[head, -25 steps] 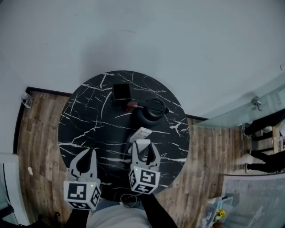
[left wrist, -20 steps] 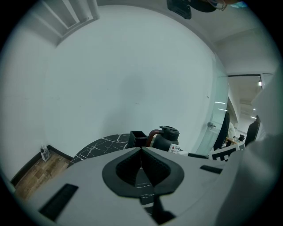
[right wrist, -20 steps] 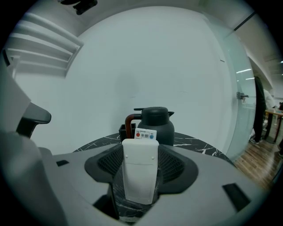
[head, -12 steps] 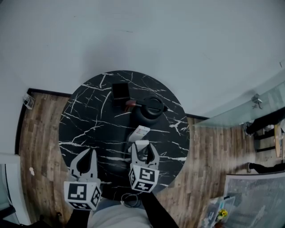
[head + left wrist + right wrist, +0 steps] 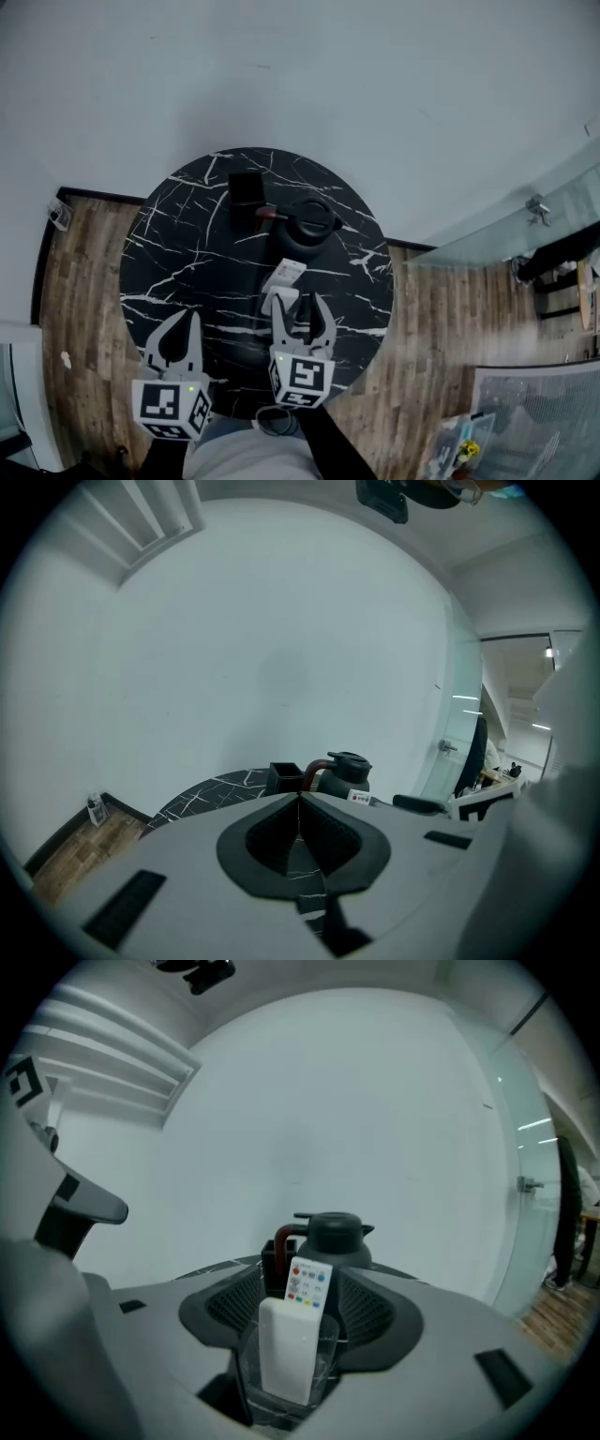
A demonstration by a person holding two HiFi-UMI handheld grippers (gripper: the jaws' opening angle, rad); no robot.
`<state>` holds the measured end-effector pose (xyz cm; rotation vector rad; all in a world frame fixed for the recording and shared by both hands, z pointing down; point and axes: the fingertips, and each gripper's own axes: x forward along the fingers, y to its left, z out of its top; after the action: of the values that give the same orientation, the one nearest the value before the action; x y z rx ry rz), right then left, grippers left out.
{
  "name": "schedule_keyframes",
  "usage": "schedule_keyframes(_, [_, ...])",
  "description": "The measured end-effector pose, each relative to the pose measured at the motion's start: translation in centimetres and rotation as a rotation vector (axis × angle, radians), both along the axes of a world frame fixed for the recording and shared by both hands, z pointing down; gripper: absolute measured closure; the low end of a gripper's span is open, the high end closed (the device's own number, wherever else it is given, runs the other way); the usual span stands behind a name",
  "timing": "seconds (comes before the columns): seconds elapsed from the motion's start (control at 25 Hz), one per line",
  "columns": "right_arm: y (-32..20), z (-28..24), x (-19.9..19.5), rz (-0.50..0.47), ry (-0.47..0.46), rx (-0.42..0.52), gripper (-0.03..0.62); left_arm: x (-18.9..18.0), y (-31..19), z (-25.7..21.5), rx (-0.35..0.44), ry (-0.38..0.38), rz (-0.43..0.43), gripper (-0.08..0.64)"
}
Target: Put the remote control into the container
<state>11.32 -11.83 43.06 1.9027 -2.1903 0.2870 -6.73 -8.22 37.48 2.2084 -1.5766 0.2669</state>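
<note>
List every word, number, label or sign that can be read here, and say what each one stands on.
No text is legible in any view.
Button print on the remote control: too small and blurred to read.
Cubes on the left gripper and the right gripper: black-and-white square markers, with no letters or digits.

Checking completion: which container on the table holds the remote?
The clear cup between the right gripper's open jaws; the white remote stands in it. The black box farther back does not.
</note>
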Motion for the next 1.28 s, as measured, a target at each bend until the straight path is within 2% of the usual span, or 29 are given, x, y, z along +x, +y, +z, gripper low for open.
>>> schedule_keyframes(0.2, [0.6,-6.9,2.3,0.010,-0.055,0.154,0.349,1.3,0.4,-1.4,0.033,0.001,0.009,0.551])
schedule_keyframes(0.24, [0.9,-8.0,2.8,0.020,-0.066,0.175,0.396,1.7,0.5,-1.8,0.041,0.000,0.013,0.551])
schedule_keyframes(0.32, [1.6,-10.0,3.8,0.043,-0.063,0.208,0.540,2.4,0.8,-2.4,0.056,-0.005,0.022,0.550])
schedule_keyframes(0.44, [2.6,-12.1,4.6,0.041,-0.003,0.248,0.583,3.6,1.1,-3.5,0.082,-0.011,0.039,0.551])
schedule_keyframes(0.64, [4.0,-13.5,5.9,0.045,0.066,0.264,0.588,5.4,1.9,-4.7,0.111,-0.015,0.059,0.551])
schedule_keyframes(1.28, [4.8,-13.8,7.2,0.034,0.045,0.250,0.589,7.8,3.2,-6.1,0.137,-0.018,0.082,0.551])
